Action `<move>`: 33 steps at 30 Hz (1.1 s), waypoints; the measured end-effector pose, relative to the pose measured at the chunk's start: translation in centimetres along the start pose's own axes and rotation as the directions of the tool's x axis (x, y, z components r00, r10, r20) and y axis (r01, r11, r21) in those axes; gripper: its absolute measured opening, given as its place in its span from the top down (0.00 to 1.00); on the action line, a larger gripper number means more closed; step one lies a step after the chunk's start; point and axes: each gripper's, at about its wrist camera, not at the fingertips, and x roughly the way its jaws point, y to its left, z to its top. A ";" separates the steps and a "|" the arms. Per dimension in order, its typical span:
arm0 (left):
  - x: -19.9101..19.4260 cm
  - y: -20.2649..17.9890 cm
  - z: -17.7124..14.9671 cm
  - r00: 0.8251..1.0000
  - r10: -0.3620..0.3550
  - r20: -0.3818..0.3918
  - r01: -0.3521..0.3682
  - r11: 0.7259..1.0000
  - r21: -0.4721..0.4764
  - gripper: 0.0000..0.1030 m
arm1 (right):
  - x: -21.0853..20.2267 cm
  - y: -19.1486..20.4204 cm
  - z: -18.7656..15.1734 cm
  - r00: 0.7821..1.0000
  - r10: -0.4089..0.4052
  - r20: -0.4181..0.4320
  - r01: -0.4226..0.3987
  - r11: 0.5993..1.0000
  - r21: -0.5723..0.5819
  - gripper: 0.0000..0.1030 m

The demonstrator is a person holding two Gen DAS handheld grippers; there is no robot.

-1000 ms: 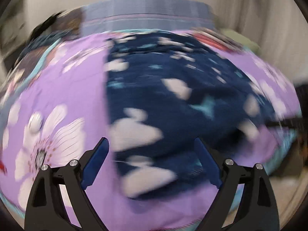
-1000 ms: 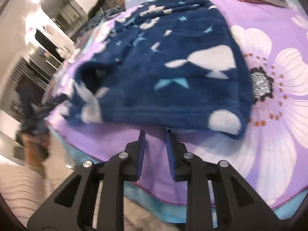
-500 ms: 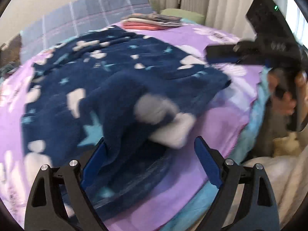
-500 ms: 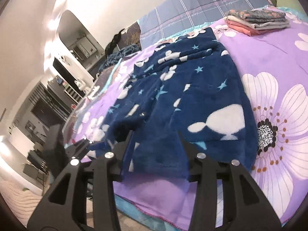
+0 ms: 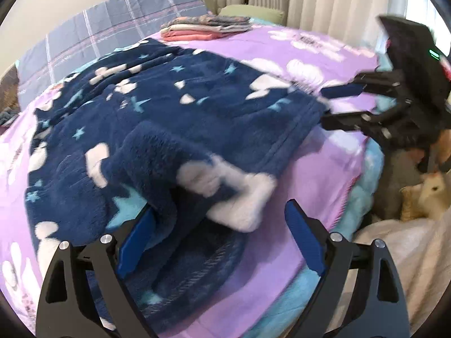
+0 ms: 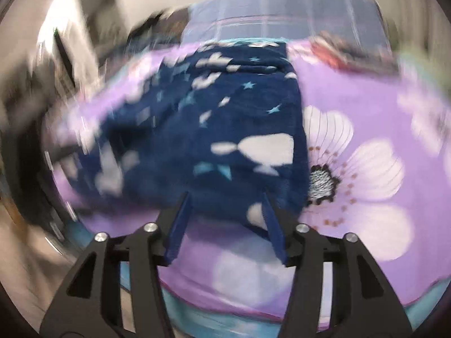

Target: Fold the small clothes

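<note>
Flanking the rumpled fleece garment [image 5: 174,129] on the purple bedspread [image 6: 366,118], both spread grippers, folded clothes stack [image 5: 205,26] beyond.

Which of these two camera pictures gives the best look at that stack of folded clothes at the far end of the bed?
The left wrist view: the stack of folded clothes shows fairly sharp there, pink and grey layers behind the navy fleece garment. In the right wrist view the stack is only a blurred reddish smear.

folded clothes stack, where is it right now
In the left wrist view the folded clothes stack lies at the bed's far end on the purple floral sheet, just beyond the navy fleece garment.
</note>
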 end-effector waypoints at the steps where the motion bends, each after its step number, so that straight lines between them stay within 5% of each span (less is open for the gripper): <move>1: 0.5 0.2 -0.1 0.998 0.059 -0.008 -0.059 0.998 0.002 0.13 | 0.3 1.2 -0.1 0.999 -0.049 0.005 0.049 0.995 -0.091 0.43; 3: 1.2 0.8 -0.1 0.989 0.143 -0.028 -0.143 0.990 -0.013 0.17 | 1.3 2.4 -0.1 0.995 -0.095 0.010 0.095 0.977 -0.192 0.42; 6: 1.0 2.0 0.3 0.987 0.159 -0.014 -0.159 0.984 -0.083 0.20 | 3.3 2.8 0.6 0.985 -0.168 0.030 0.170 0.942 -0.288 0.49; 7: 0.8 2.3 0.5 0.986 0.168 -0.005 -0.168 0.981 -0.100 0.21 | 3.5 1.3 1.8 0.989 -0.145 0.041 0.151 0.964 -0.217 0.61; 10: 0.3 2.8 0.9 0.984 0.177 0.011 -0.174 0.978 -0.118 0.21 | 2.7 -3.7 4.4 0.997 -0.003 0.078 -0.003 0.997 0.071 0.65; 13: 0.5 3.3 0.8 0.986 0.166 -0.002 -0.165 0.978 -0.130 0.21 | 2.1 -7.5 5.5 0.994 -0.041 0.100 0.016 0.971 0.240 0.65; 20: 1.2 3.1 0.7 0.988 0.153 -0.015 -0.153 0.979 -0.131 0.21 | 2.1 -9.0 1.2 1.000 -0.008 -0.016 0.012 0.949 0.316 0.51; 29: 1.2 2.6 1.1 0.988 0.156 -0.014 -0.156 0.982 -0.110 0.21 | -1.7 -7.1 -2.7 0.992 0.128 0.022 -0.126 0.914 0.385 0.39; 32: 1.0 2.3 1.0 0.989 0.148 -0.009 -0.148 0.982 -0.114 0.21 | 0.5 -6.1 -2.2 0.996 0.063 -0.056 -0.035 0.916 0.401 0.44; 33: 0.8 2.1 0.8 0.990 0.144 -0.005 -0.144 0.984 -0.109 0.30 | 1.3 -6.4 -2.2 0.996 0.053 -0.071 -0.017 0.902 0.432 0.51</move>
